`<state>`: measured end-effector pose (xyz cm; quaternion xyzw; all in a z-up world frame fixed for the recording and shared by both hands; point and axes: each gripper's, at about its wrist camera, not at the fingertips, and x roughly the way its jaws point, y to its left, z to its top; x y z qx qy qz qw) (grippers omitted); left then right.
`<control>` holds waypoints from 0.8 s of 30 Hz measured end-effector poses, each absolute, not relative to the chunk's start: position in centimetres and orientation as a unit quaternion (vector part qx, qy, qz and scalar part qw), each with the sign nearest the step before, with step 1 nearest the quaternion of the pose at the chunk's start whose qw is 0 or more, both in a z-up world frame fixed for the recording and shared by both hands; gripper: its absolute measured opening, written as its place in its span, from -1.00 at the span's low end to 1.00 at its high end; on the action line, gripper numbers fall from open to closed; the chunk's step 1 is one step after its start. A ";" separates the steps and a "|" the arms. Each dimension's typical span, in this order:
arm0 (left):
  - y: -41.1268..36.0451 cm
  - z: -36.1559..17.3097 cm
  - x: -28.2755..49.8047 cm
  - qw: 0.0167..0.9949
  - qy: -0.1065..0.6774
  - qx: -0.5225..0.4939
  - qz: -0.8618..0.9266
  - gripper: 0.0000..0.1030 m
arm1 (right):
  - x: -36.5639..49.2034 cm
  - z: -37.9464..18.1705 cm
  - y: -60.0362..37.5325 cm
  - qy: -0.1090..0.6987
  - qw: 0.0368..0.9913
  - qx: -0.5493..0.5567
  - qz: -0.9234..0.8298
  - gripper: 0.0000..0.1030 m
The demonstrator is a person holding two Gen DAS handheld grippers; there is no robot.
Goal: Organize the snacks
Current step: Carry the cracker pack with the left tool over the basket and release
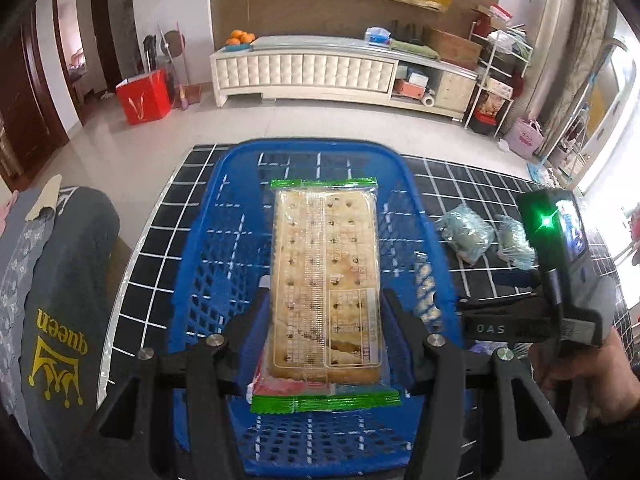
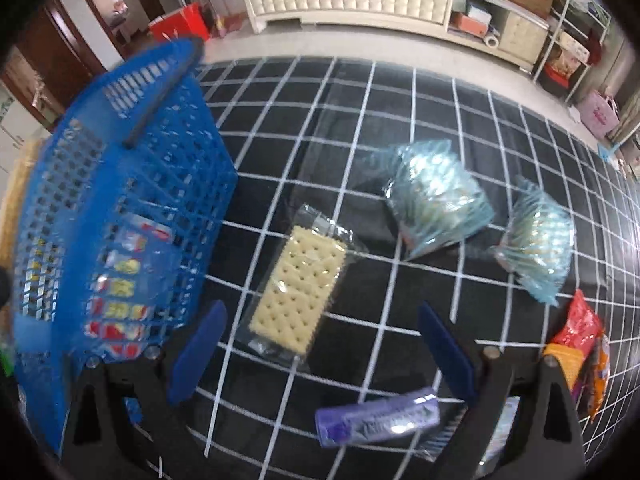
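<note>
Two grippers: left gripper (image 1: pixel 325 316) fingers clamped on cracker pack (image 1: pixel 325 280) over blue basket (image 1: pixel 200 264); right gripper (image 2: pixel 320 344) fingers apart.

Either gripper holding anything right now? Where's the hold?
Left gripper holds the green-edged cracker pack by its long sides, near the end closest to the camera, above the blue basket. Right gripper is open, holding nothing.

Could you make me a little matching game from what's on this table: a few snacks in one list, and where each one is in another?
Things:
1. green-edged cracker pack
2. clear cracker pack
3. purple packet
4. red snack bag

Places:
A. flat on the checked cloth beside the blue basket
B. at the far right edge of the right view
C. held by the left hand-held gripper above the basket
D. nearest the right hand-held gripper

Pairs: 1-C, 2-A, 3-D, 4-B
</note>
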<state>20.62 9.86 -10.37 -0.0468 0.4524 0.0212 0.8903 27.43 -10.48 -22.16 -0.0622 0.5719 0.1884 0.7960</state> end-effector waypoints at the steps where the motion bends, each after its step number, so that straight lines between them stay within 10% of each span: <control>1: 10.1 -10.7 20.8 0.888 0.457 -0.047 0.024 0.00 | 27.7 -23.0 -10.1 0.577 0.794 -0.065 0.182 0.90; 14: 11.5 -12.6 22.4 0.868 0.495 -0.036 0.025 0.01 | 27.6 -26.0 -8.0 0.572 0.794 -0.109 0.175 0.15; 24: 10.4 -13.0 24.8 0.857 0.515 -0.003 0.014 0.01 | 25.7 -25.1 -10.7 0.543 0.808 -0.097 0.206 0.07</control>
